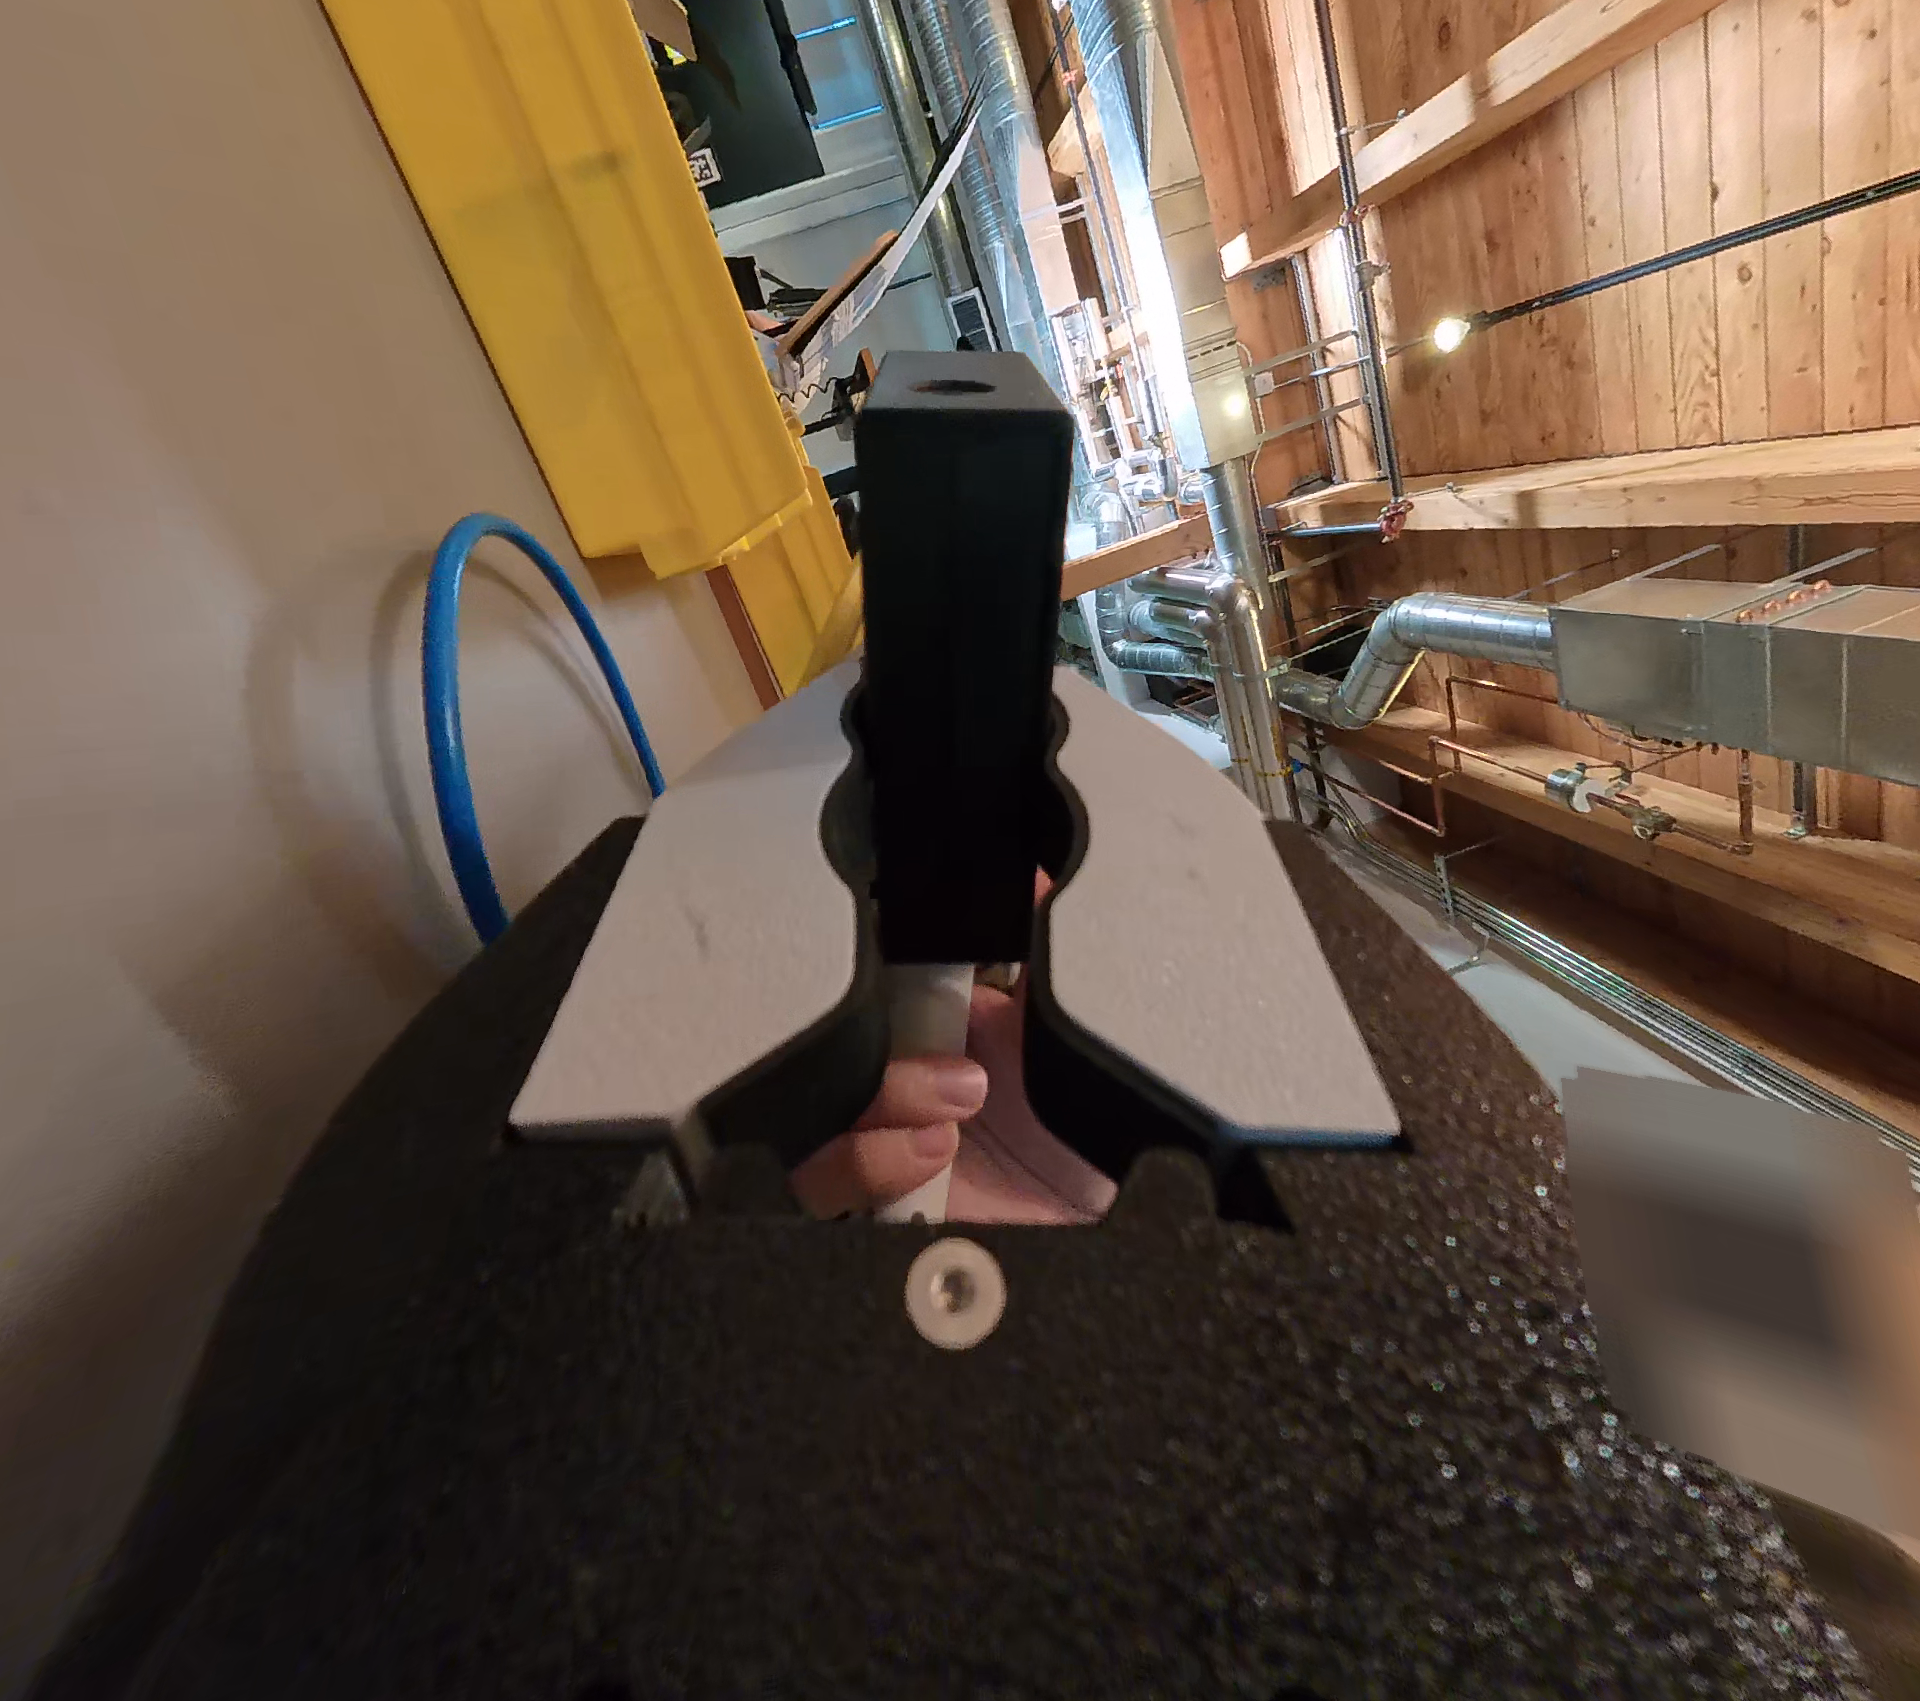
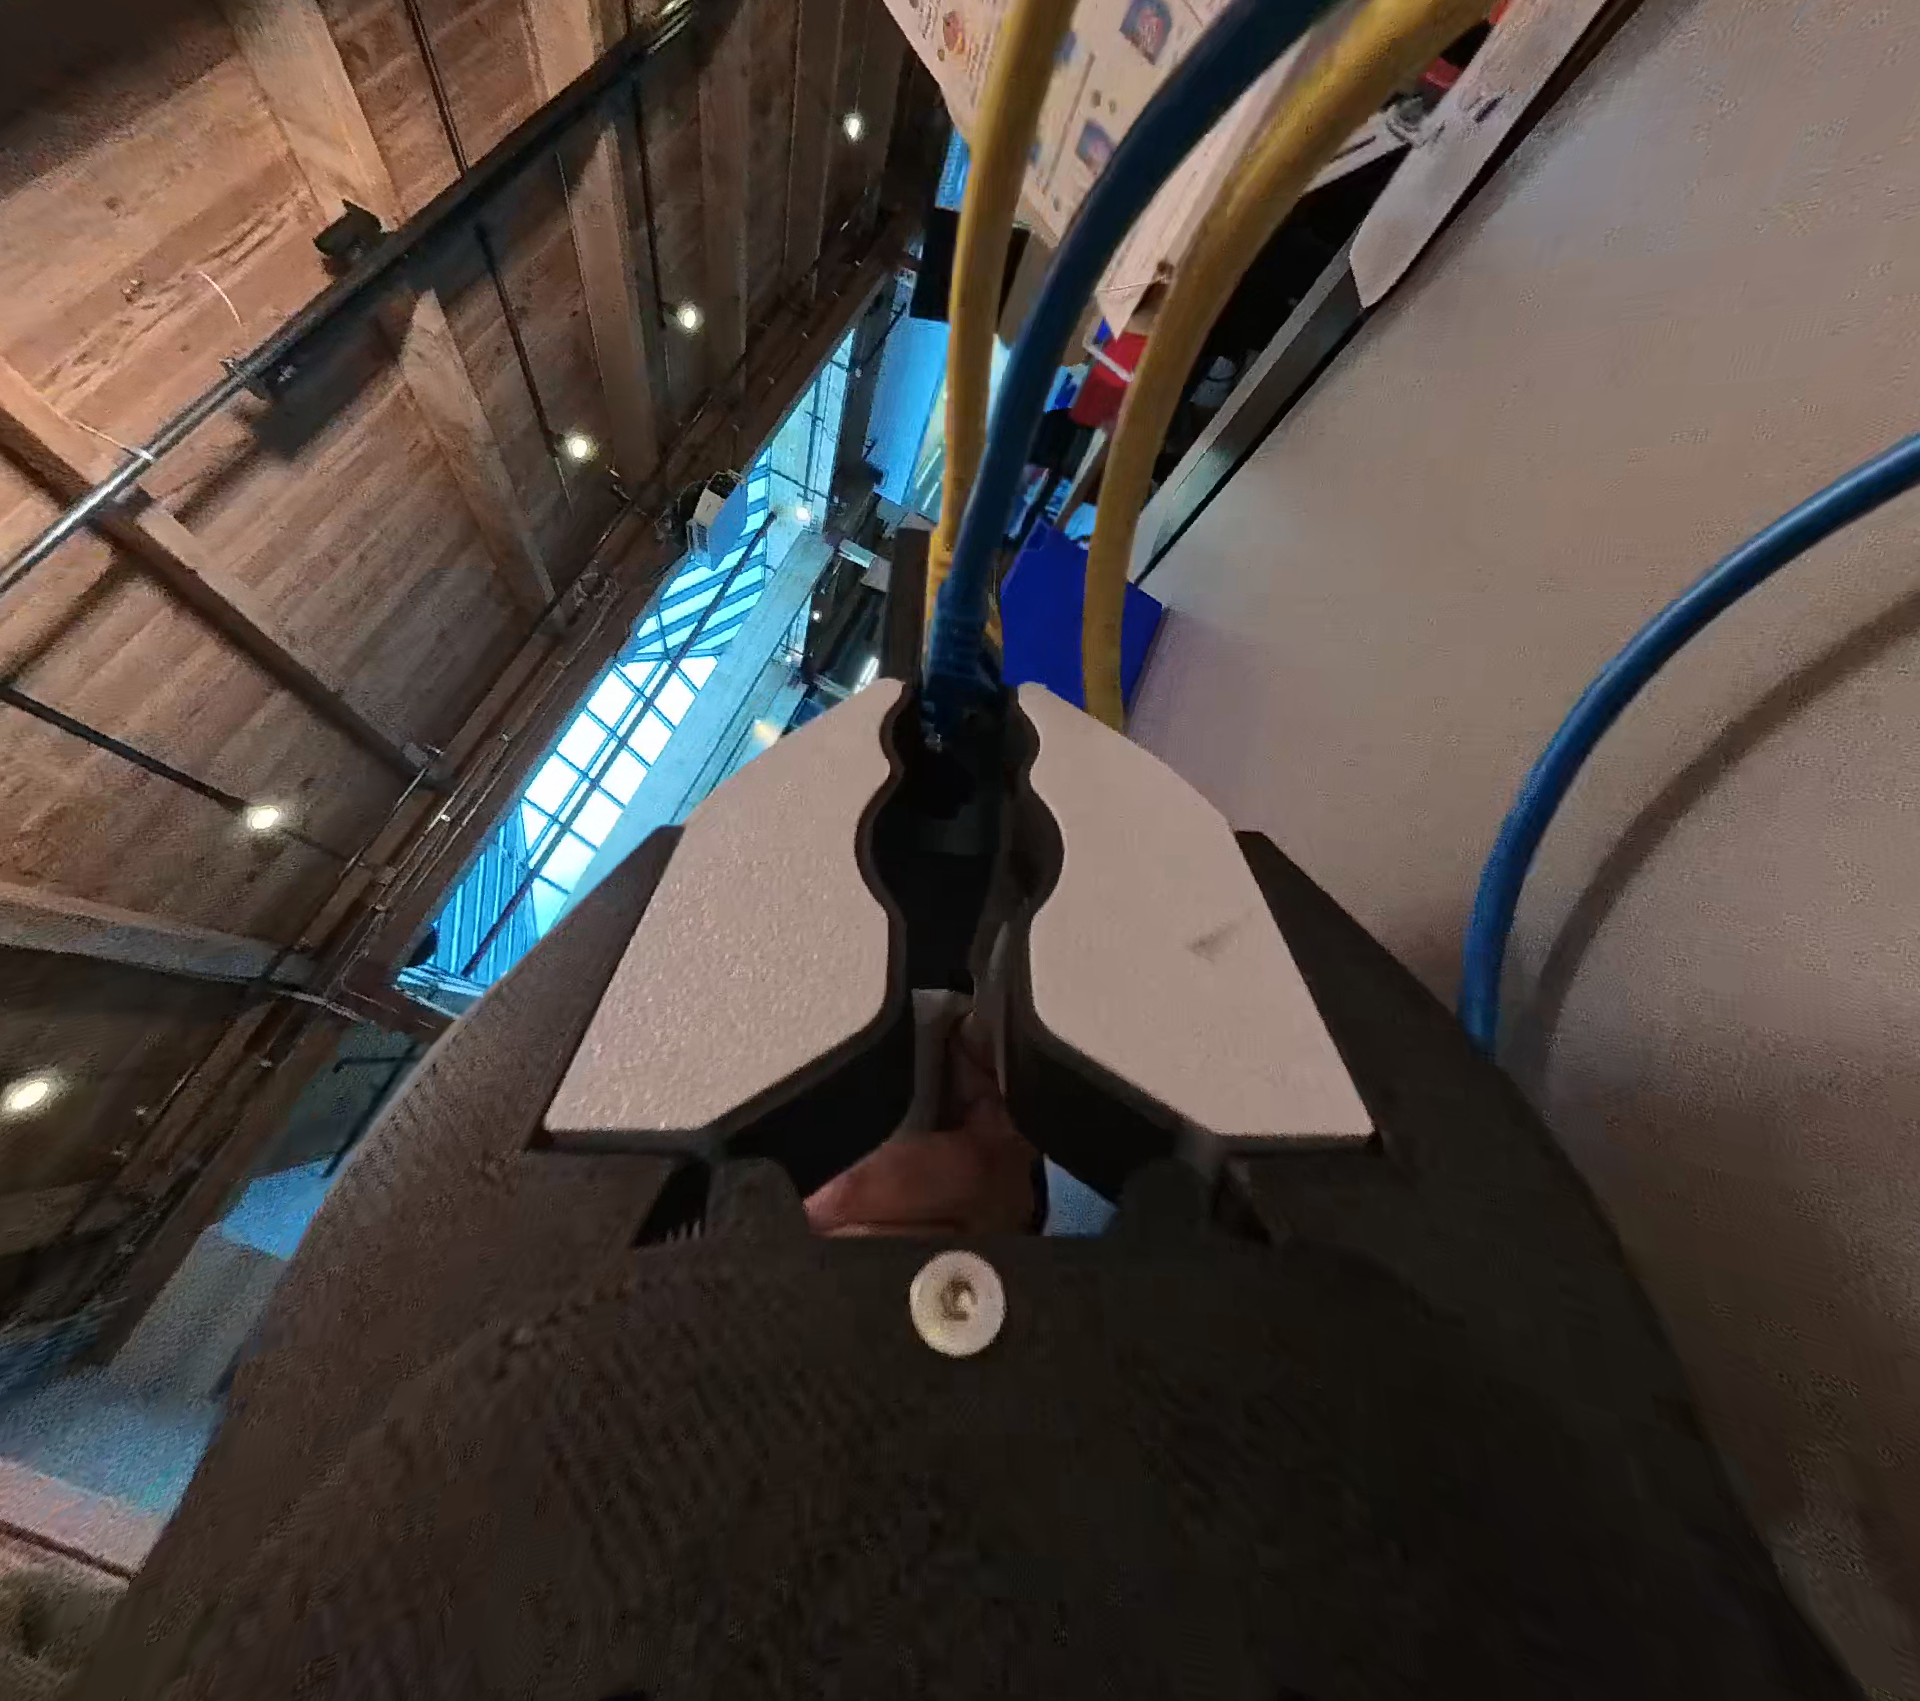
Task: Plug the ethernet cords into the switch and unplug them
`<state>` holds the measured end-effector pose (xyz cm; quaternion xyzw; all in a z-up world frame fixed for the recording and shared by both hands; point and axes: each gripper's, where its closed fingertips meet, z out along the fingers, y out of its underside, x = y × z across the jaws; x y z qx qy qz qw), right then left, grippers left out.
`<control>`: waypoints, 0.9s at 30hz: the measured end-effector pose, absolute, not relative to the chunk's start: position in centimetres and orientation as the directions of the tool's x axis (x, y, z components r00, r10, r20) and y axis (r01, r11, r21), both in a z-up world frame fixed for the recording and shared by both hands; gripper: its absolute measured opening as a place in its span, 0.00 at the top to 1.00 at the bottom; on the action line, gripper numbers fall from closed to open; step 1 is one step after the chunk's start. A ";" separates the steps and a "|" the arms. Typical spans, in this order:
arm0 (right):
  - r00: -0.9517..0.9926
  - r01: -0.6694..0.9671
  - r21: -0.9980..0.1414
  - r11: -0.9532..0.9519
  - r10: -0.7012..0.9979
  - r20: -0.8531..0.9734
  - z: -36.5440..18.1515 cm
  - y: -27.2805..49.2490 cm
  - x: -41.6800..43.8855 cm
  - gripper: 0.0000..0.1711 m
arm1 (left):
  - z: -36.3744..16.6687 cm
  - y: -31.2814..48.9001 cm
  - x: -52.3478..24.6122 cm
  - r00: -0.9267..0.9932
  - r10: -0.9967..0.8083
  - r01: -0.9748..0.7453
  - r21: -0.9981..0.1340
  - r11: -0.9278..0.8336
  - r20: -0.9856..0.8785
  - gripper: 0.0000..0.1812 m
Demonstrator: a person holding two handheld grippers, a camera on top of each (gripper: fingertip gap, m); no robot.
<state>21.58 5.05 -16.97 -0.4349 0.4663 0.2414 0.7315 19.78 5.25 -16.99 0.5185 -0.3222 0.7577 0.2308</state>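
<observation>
Between right tongs point(image 2: 961, 716): blue cord point(image 2: 961, 612); left: black block point(image 1: 961, 664).

A: How are the jaws set?
B: The left gripper point(image 1: 961, 810) is clamped on something, tilted steeply upward. The right gripper point(image 2: 961, 804) is pinched nearly closed, also angled up. Bare fingers point(image 1: 914, 1121) show behind.

looks like a big workshop or warehouse-type space: wood plank ceiling point(image 1: 1558, 93) with timber beams, exposed silver ductwork point(image 1: 1455, 654), copper pipes point(image 1: 1507, 758), skylight windows point(image 2: 613, 747), plus yellow bins point(image 1: 540, 176) stacked by a pale table point(image 1: 187, 508)
</observation>
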 end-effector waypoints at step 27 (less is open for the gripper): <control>0.419 -0.788 -0.345 0.509 0.034 -0.907 -17.1 5.3 21.5 0.92 | -17.1 5.8 20.1 -0.379 -0.026 -0.643 -0.284 -0.711 0.925 0.85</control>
